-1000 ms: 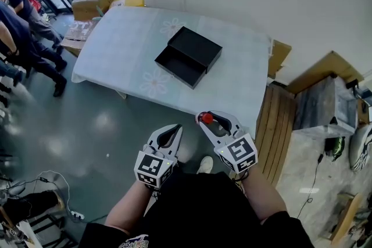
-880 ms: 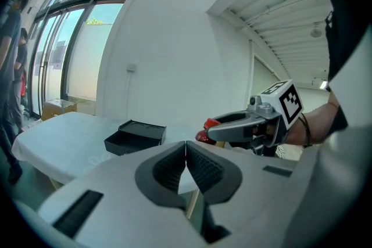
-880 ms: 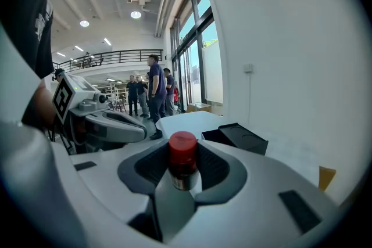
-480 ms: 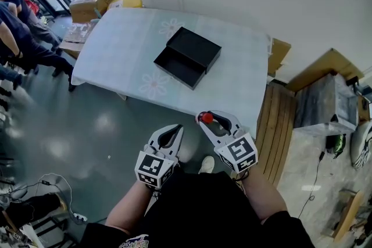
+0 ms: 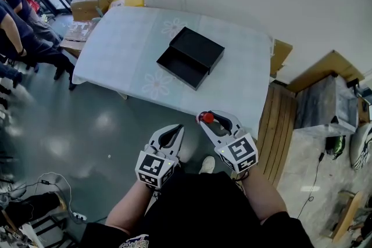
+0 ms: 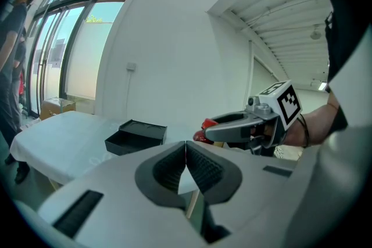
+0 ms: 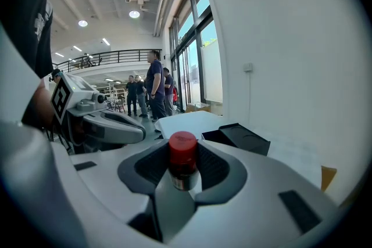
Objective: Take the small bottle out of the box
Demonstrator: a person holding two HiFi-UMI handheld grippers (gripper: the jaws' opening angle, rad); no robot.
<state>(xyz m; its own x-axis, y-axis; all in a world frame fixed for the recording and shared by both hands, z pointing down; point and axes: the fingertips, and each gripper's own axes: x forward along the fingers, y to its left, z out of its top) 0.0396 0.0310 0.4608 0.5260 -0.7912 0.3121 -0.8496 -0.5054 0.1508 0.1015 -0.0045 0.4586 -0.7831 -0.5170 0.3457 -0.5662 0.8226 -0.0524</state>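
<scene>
Head view, one box [image 5: 190, 57], right gripper [image 5: 210, 119] clamping one small bottle [image 7: 183, 158], left gripper [image 5: 173, 128] together

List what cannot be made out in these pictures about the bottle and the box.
- Label of the small bottle: right gripper view, the fingers cover its sides, and the print is too small.
- Inside of the black box, its open tray: head view, too dark and small; left gripper view, its wall hides it.
</scene>
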